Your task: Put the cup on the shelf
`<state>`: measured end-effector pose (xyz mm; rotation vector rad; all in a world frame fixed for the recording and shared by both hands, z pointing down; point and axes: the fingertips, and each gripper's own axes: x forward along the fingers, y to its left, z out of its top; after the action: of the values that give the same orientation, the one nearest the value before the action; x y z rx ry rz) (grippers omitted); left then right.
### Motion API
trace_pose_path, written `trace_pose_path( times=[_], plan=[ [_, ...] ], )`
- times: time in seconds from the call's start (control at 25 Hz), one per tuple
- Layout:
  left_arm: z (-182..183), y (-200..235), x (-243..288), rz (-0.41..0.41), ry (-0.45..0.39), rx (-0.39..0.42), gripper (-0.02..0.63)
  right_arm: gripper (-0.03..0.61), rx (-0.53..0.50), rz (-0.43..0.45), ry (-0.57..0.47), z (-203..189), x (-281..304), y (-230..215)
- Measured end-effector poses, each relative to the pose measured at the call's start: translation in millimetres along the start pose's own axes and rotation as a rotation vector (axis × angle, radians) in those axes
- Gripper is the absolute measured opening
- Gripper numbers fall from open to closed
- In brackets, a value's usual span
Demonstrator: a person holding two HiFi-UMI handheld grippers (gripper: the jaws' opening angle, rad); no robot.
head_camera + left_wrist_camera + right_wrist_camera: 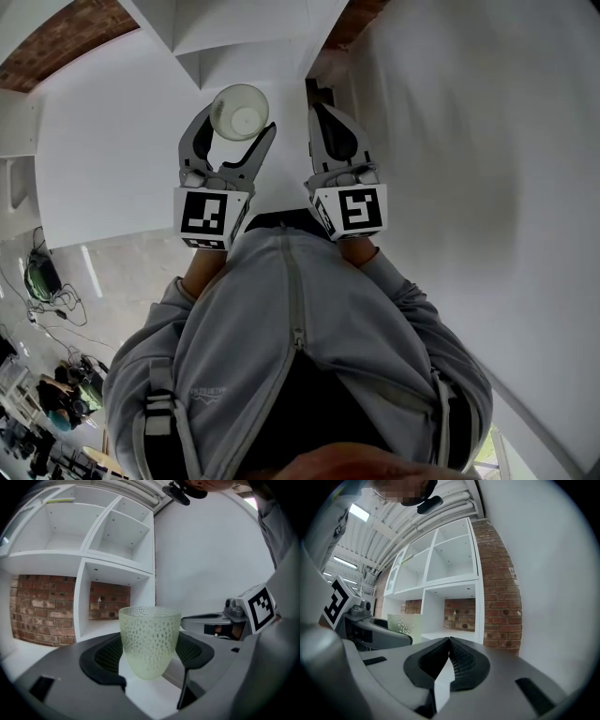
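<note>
White open-cubby shelf unit (117,560) is standing ahead, brick showing behind it. My left gripper (236,127) is pointing toward the shelf, jaws spread wide and clamping the pale green dimpled translucent cup (149,641), upright, short of the shelf's lower cubby. My right gripper (449,648) is riding alongside, pinched together, empty. I'm judging the cup light, rigid, slick, possibly breakable. A mid-wall hold above the taper is suiting it.

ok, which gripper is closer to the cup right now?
Left. The left gripper has the cup clamped between its jaws. The right gripper sits alongside on its right, jaws together, empty, clear of the cup.
</note>
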<state>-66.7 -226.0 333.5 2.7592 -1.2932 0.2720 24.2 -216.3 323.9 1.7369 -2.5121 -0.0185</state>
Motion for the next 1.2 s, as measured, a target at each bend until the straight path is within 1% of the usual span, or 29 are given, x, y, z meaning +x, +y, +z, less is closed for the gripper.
trace_pose_path(
  times=[0.44,0.64,0.76,0.92,1.12,1.2],
  plan=[
    [-16,9,25,0.028,0.020,-0.008,0.354,0.026,0.000,0.046,0.002,-16,25,-11],
    [-26,16,41,0.037,0.033,-0.014,0.354,0.026,-0.019,0.073,-0.003,-24,40,-16],
    [-31,17,54,0.040,0.011,-0.029,0.354,0.026,-0.023,0.081,-0.004,-31,47,-19],
    [-38,20,68,0.040,-0.003,-0.028,0.354,0.026,0.016,0.085,-0.018,-34,56,-19],
    [-51,24,83,0.033,0.001,-0.018,0.354,0.026,-0.024,0.091,0.004,-52,60,-27],
    [-57,26,92,0.026,-0.003,-0.016,0.354,0.026,-0.014,0.089,0.007,-60,63,-31]
  ],
)
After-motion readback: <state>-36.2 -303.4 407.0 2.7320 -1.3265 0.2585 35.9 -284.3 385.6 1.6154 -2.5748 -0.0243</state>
